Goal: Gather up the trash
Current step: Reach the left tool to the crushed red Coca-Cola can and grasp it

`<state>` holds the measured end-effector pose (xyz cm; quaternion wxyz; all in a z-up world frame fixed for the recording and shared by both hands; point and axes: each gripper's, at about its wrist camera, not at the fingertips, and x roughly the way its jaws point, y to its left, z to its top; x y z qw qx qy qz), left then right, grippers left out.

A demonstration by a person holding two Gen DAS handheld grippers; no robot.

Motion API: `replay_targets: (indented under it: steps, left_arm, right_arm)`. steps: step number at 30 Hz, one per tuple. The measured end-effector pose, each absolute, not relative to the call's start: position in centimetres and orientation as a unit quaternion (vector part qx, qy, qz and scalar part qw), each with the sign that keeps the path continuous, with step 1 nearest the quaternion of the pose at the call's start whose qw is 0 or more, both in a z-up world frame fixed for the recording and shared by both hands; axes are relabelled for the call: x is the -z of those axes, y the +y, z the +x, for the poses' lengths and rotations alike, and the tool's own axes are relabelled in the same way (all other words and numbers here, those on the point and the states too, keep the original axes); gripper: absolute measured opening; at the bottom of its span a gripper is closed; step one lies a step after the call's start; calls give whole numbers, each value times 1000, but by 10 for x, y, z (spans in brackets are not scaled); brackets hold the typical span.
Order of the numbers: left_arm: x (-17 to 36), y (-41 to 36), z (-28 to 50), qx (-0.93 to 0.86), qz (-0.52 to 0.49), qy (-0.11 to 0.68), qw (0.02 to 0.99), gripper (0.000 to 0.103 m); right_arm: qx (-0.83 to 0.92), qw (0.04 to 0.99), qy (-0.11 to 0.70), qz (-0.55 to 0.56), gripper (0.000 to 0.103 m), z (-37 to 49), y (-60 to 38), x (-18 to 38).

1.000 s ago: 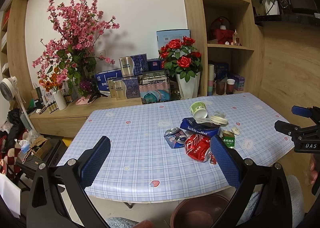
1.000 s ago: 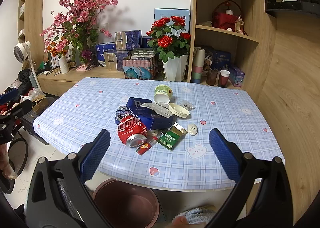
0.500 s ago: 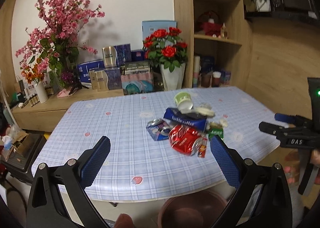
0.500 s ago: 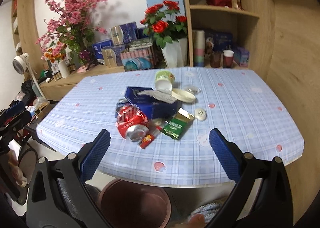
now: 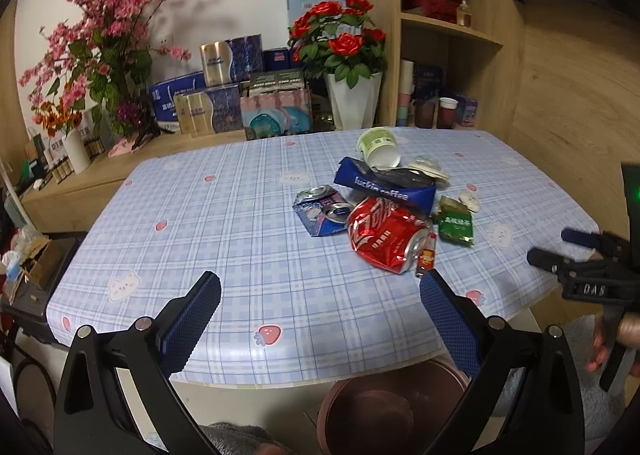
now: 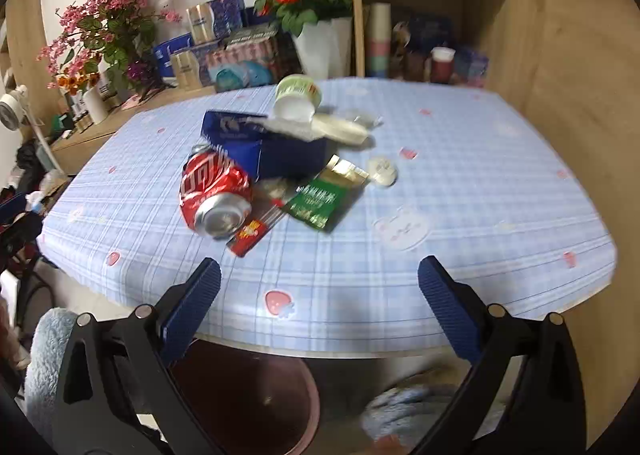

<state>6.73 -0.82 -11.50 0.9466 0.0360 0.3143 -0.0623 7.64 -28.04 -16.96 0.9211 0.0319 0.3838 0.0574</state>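
Trash sits heaped near the middle of a table covered in blue plaid cloth: a crushed red can, a blue coffee bag behind it, a green packet to its right, and a tipped white cup farther back. The left gripper and right gripper both hover at the near edge, jaws spread wide and empty. A brown bin stands below the table edge.

One red can, one blue box, one green packet, one cup.
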Motion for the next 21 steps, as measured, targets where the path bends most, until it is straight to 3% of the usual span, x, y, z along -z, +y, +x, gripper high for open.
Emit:
replay_targets:
  steps: [8,15,21]
  left_arm:
    - [141,-3,105,67,7,358,931,88]
    - [165,-14,146,110,-12,379,919,66]
    - [192,-26,184,153,-21,400,903,60]
  right_arm:
    - [-58,914,400,15,97,101,-285,203]
    - [-74,906,414,33,97,122,-287,219]
    - [-70,908,412,28,97,136,-290,223]
